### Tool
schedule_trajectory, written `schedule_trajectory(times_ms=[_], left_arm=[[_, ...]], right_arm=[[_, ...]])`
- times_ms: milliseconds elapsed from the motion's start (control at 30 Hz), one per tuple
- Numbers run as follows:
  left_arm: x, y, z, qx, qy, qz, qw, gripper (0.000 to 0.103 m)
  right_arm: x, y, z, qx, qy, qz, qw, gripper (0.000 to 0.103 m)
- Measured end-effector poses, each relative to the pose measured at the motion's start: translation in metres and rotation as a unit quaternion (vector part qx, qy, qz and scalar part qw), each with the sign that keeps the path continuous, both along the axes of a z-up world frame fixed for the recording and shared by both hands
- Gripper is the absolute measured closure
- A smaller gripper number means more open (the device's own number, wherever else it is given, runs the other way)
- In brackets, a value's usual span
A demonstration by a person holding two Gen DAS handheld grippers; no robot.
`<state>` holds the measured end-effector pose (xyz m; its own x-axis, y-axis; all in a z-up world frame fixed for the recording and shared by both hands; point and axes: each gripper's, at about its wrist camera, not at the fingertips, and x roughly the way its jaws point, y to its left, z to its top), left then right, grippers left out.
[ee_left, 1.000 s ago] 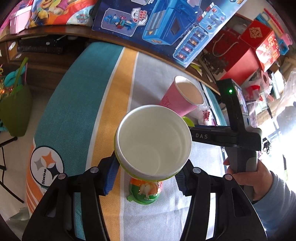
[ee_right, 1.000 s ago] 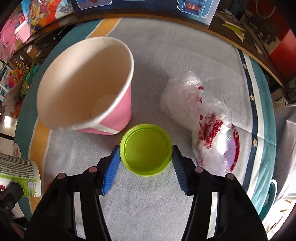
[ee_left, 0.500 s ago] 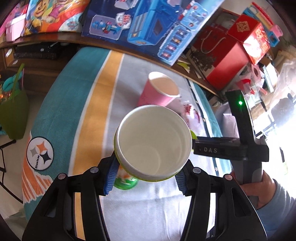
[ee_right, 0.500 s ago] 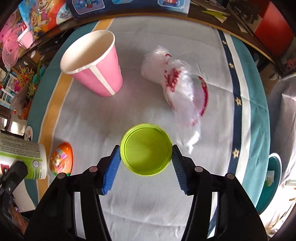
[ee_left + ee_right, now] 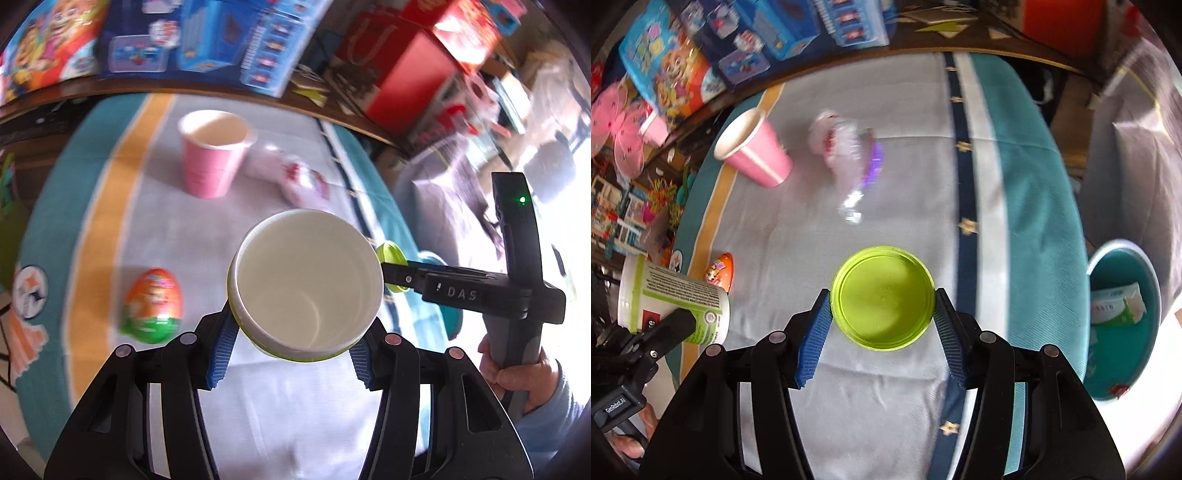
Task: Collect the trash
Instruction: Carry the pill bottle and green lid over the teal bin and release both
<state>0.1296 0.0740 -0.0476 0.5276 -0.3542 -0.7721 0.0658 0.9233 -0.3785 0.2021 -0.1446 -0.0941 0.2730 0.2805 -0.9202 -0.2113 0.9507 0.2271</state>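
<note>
White tub is clamped in left claw; green lid is clamped in right claw. Pink cup is seen upright on desk.

We look steeply down along each gripper's fingers from close above the tablecloth. Both views share the pink cup at about eleven o'clock, the plastic wrapper, somewhat blurred, near twelve, and the egg toward nine.

"das" on the right hand-held gripper; "genrobot.ai" on the left hand-held gripper.
</note>
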Motion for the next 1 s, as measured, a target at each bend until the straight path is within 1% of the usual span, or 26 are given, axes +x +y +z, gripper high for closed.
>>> schedule_trajectory(times_ms=[167,300,400,533,833,1000], left_arm=[[0.016,-0.054,0.000,0.009,0.007,-0.057,0.9983,0.049],[0.031,-0.103,0.002,0.025,0.011,-0.103,0.9943,0.049],[0.041,-0.141,0.003,0.041,0.010,-0.138,0.9894,0.049],[0.049,-0.184,0.003,0.060,0.009,-0.174,0.9830,0.049],[0.060,-0.270,-0.001,0.087,0.016,-0.239,0.9670,0.049],[0.066,-0.311,-0.011,0.095,0.025,-0.271,0.9577,0.049]], right_arm=[[-0.010,-0.068,0.009,0.025,-0.013,-0.054,0.998,0.050],[-0.017,-0.124,0.013,0.044,-0.023,-0.098,0.994,0.050],[-0.021,-0.161,0.012,0.054,-0.025,-0.129,0.990,0.050],[-0.026,-0.205,0.006,0.060,-0.025,-0.166,0.984,0.050],[-0.042,-0.283,-0.008,0.075,-0.018,-0.226,0.971,0.050],[-0.051,-0.321,-0.014,0.078,-0.013,-0.258,0.963,0.050]])
